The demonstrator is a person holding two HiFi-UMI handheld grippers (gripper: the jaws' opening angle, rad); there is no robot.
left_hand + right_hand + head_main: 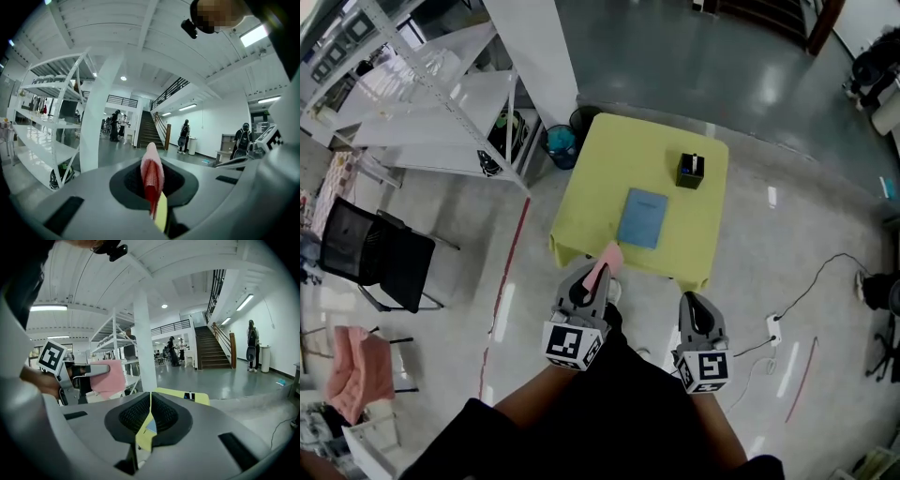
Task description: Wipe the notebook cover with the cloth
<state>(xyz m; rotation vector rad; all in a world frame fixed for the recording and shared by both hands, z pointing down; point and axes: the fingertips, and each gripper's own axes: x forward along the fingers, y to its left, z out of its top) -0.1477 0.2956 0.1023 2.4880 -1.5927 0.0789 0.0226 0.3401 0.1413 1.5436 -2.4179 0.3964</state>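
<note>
Grey polished floor spreads across a large white hall, with white shelving (441,103) at upper left and a black chair (375,258) below it. Ahead of me stands a small table (581,234) draped in yellow-green. A blue notebook (642,218) lies flat near its middle, and a small black box (691,170) sits apart from it at the far right corner. My left gripper (598,272) hovers at the table's near edge, its jaws clamped on a folded pink cloth (607,260) that sticks out forward. My right gripper (694,302) hangs short of the table, jaws pressed together on nothing. I judge that wiping has not begun and this is the approach. The next move calls for carrying the cloth forward and down onto the cover.
</note>
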